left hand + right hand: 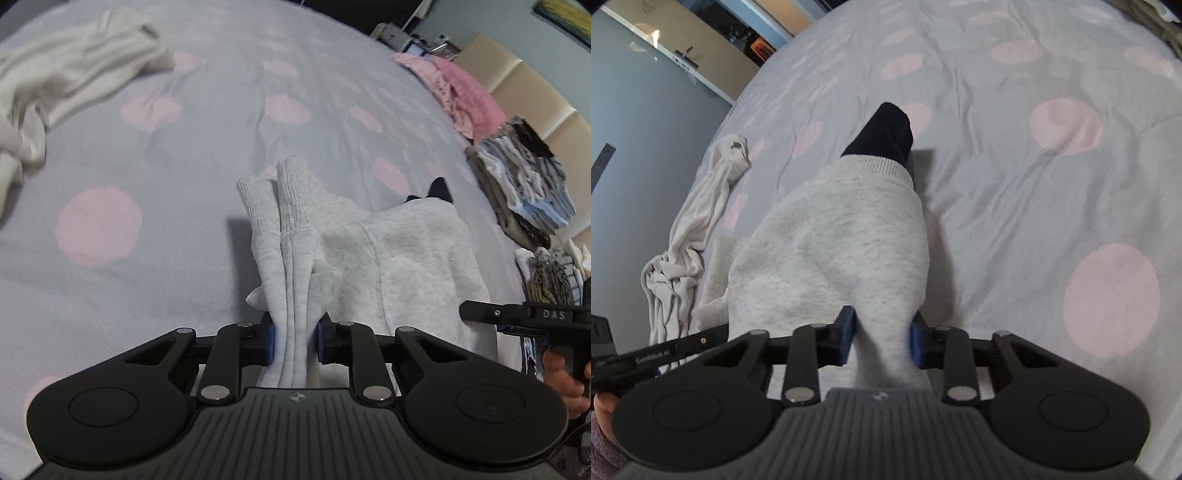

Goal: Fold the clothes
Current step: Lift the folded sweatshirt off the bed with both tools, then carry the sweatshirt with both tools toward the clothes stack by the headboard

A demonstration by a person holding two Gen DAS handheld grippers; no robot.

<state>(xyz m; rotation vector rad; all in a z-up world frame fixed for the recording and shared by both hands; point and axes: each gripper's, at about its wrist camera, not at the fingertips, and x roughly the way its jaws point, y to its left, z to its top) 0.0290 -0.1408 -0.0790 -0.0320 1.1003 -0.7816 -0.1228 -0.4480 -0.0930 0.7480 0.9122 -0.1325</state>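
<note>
The light grey fleece sweatshirt with ribbed cuffs lies bunched on the dotted grey bed sheet. The left hand-held gripper pinches its gathered sleeves; the right hand-held gripper pinches its body, dark lining showing.

A bed under a pale grey sheet with pink dots fills both views. A grey sweatshirt lies at centre, a dark piece at its far end. A crumpled white garment lies upper left. At right sit pink clothes and what look like folded stacks.
</note>
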